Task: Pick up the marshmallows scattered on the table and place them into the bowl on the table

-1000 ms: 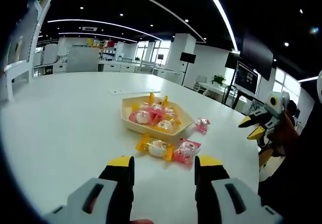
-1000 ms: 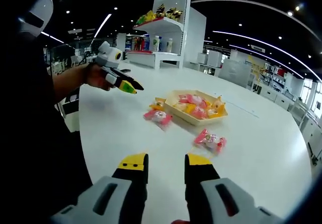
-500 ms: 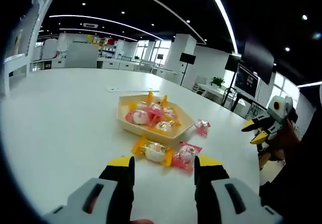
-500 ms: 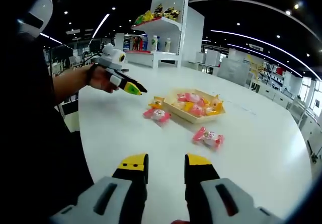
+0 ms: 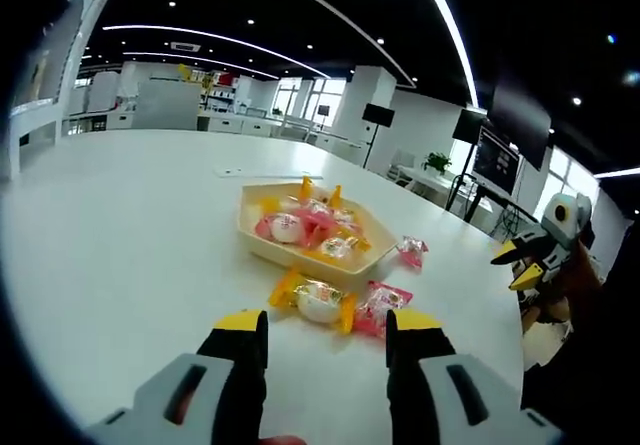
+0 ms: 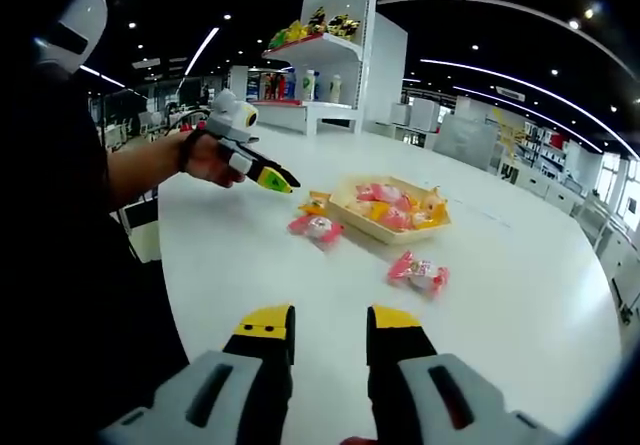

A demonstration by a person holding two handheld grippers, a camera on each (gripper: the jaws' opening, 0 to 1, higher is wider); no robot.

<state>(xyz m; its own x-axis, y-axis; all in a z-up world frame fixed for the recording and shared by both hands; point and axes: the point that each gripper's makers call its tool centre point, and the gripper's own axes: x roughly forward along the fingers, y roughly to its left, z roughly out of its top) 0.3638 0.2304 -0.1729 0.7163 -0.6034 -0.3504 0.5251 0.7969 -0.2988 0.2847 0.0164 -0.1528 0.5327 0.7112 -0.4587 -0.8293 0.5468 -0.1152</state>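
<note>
since the wrapped marshmallows (image 5: 320, 301) look light, soft and crinkly, pinch mid-body; left tongs (image 5: 327, 330) and right tongs (image 6: 330, 323) both gape empty.

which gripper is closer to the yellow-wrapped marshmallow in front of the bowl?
Left. The left gripper hovers just short of the yellow-wrapped marshmallow; the right gripper hangs farther back, with a pink marshmallow between.

Left gripper (image 5: 326, 327) jaws apart, empty; right gripper (image 6: 329, 321) likewise.
</note>
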